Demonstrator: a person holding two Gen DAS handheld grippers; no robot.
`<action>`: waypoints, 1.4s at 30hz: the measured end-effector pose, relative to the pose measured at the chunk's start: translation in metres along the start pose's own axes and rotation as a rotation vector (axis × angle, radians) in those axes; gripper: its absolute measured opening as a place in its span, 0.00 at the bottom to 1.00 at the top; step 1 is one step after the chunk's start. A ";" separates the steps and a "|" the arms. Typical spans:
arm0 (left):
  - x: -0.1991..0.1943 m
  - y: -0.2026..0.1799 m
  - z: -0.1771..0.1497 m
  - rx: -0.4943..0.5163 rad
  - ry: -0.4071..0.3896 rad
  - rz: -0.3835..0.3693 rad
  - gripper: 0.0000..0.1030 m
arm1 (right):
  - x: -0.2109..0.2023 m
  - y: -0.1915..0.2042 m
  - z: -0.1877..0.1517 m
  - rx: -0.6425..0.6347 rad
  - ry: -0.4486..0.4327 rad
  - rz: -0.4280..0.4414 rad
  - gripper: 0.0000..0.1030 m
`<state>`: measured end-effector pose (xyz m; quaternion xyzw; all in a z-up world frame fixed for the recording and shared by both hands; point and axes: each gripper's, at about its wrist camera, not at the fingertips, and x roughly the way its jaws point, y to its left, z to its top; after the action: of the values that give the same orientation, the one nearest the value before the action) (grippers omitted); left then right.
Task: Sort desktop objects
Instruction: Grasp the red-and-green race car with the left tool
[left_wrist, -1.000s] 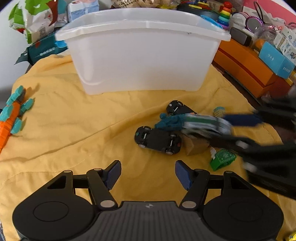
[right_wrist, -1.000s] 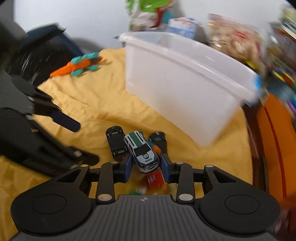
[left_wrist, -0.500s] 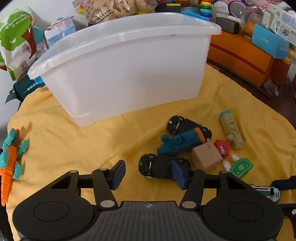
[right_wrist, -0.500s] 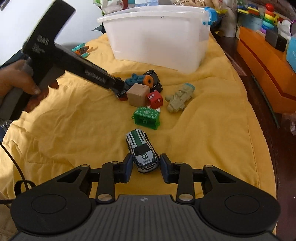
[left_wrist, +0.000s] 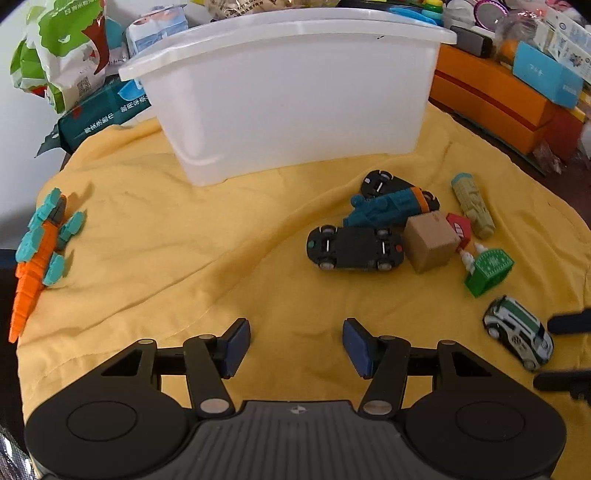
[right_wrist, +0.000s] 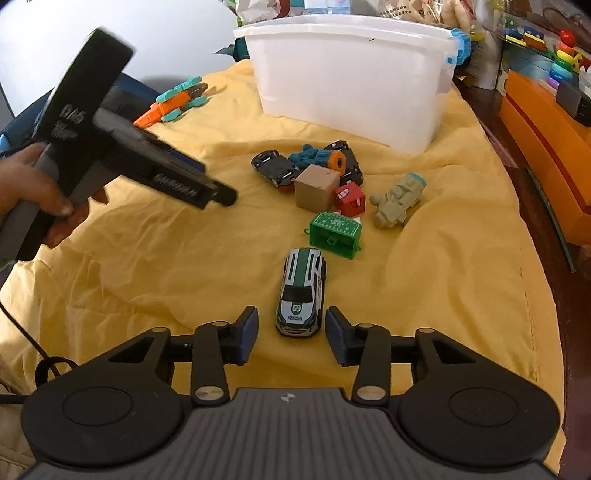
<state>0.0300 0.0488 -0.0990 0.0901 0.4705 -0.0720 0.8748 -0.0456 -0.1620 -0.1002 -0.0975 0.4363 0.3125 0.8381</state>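
A white-and-green toy car (right_wrist: 302, 291) rests on the yellow cloth (right_wrist: 147, 258), its front end between the fingers of my right gripper (right_wrist: 291, 334). The jaws are opening and the pads stand clear of the car on both sides. The same car (left_wrist: 519, 332) shows at the right of the left wrist view. My left gripper (left_wrist: 295, 347) hangs open over bare cloth, nothing between its fingers. Ahead lie a black car on its roof (left_wrist: 354, 249), a teal figure (left_wrist: 388, 206), a tan cube (left_wrist: 430, 242), a red piece (left_wrist: 460, 227), a green box (left_wrist: 489, 271) and a khaki figure (left_wrist: 472, 205).
A white plastic bin (left_wrist: 291, 96) stands at the back of the cloth. An orange-and-teal toy (left_wrist: 40, 251) lies far left. Orange boxes (left_wrist: 491, 99) and packages crowd the right and back edges. A hand (right_wrist: 33, 195) holds the left gripper.
My right gripper carried the white-and-green car back from the pile, set it on the cloth nearer me, and its jaws have parted from it. The left gripper shifted slightly.
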 end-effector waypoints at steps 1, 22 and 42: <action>-0.001 0.000 0.000 -0.003 -0.003 -0.003 0.59 | -0.001 -0.001 0.000 0.002 -0.002 -0.004 0.45; 0.003 0.008 0.060 0.042 -0.056 0.040 0.58 | -0.009 -0.014 -0.001 0.061 -0.044 -0.048 0.55; -0.009 -0.017 0.051 0.325 -0.022 -0.107 0.56 | -0.009 -0.011 -0.001 0.066 -0.040 -0.042 0.56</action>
<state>0.0629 0.0209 -0.0656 0.2044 0.4470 -0.1947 0.8488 -0.0439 -0.1751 -0.0950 -0.0724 0.4273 0.2822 0.8559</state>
